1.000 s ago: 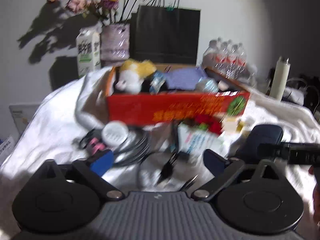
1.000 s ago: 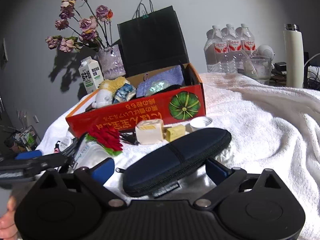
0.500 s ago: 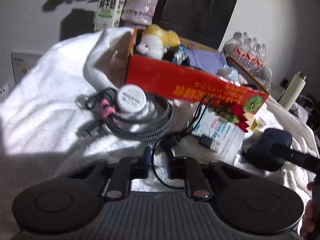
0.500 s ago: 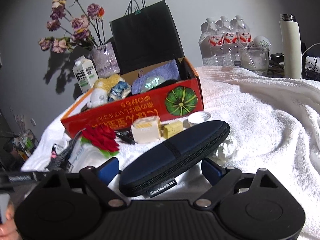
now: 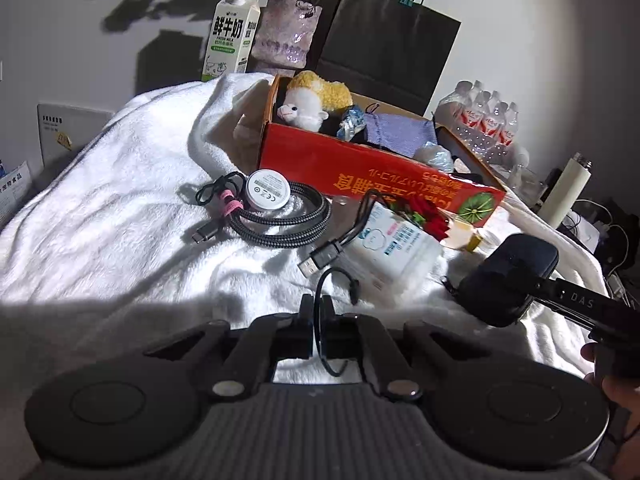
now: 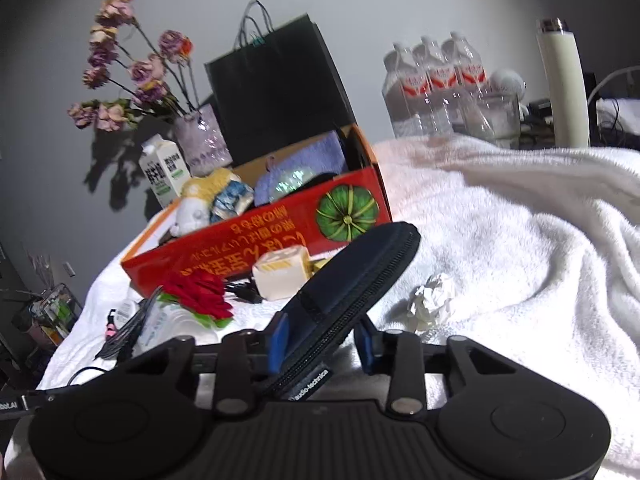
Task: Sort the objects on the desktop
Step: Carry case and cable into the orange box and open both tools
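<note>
- Left wrist view: left gripper (image 5: 318,307) clenched on thin black cable (image 5: 320,292), loop pinched between the pads, USB plug (image 5: 320,258) lying just ahead on the white towel (image 5: 100,232).
- Coiled braided cable (image 5: 280,220) with pink tie and round white puck (image 5: 267,191) further ahead to the left, near the red box (image 5: 372,168).
- Wet-wipes pack (image 5: 394,246) and red rose (image 5: 424,212) between plug and box front, crowding that path.
- Box holding plush sheep (image 5: 312,104) and purple cloth (image 5: 400,134); milk carton (image 5: 230,36), vase (image 5: 286,32), black paper bag (image 5: 388,40) behind.
- Right side: dark zip case (image 5: 508,280) raised off the towel, held by the other gripper's arm.
- Right wrist view: right gripper (image 6: 322,338) grasping dark zip case (image 6: 352,292), jaws just been closing, blue pads on both its sides, case tilted up toward the red box (image 6: 256,248).
- Case blocks view of part of the box front; cream block (image 6: 280,274) and red rose (image 6: 198,294) to its left, crumpled paper (image 6: 432,304) to its right on the towel.
- Water bottles (image 6: 432,84), glass jar (image 6: 496,118), white flask (image 6: 562,84) at back.
</note>
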{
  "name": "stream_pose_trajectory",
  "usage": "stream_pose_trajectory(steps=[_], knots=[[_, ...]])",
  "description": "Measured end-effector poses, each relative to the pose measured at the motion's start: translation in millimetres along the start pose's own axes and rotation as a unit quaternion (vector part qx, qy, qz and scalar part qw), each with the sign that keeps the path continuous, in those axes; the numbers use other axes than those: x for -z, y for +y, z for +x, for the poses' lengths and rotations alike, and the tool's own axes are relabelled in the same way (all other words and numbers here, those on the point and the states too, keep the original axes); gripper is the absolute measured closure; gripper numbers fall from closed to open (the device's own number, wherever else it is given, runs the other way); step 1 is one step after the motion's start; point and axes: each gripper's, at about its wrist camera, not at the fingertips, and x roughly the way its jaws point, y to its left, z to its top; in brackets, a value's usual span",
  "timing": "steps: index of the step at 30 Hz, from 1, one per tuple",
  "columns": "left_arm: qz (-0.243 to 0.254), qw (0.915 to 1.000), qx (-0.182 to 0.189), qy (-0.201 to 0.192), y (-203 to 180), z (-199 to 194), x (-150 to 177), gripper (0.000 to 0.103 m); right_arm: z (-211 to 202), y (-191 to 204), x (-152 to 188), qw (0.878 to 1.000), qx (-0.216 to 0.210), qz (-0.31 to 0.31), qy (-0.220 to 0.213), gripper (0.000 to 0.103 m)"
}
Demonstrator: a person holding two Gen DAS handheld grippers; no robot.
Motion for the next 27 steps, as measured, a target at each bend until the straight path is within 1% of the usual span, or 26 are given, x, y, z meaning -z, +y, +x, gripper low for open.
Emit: stream_pose_trajectory(steps=[6,8,10,13,17,20,21,24,27], knots=[[0.011,0.9995,0.008,-0.03,-13,-28,-4,0.099,-39,3,3,1.0,-0.012,-0.012,-0.023,0.079],[0.016,0.9989,0.015,-0.042,-16,-38,-6,0.099,-58,3,2,0.999,-0.016,-0.013,-0.034,0.085],[0.024,0.9979,0.024,-0.055,-20,-46,-10,0.099,-77,5,1,0.999,-0.015,-0.024,-0.043,0.087],[0.032,0.9971,0.029,-0.062,-24,-52,-20,0.1,-96,9,-1,0.997,-0.023,-0.042,-0.053,0.088],[0.043,0.9954,0.042,-0.074,-29,-62,-41,0.099,-107,13,-6,0.996,-0.027,-0.055,-0.059,0.088],[0.078,0.9915,0.027,-0.1,-41,-71,-59,0.1,-110,18,-20,0.995,-0.043,-0.07,-0.061,0.088],[0.089,0.99,0.027,-0.106,-44,-73,-65,0.099,-112,20,-28,0.994,-0.046,-0.079,-0.066,0.088],[0.109,0.9874,0.032,-0.11,-53,-69,-88,0.099,-115,30,-54,0.988,-0.039,-0.112,-0.098,0.088],[0.11,0.9872,0.04,-0.108,-63,-54,-123,0.1,-105,36,-93,0.984,-0.041,-0.134,-0.113,0.088]])
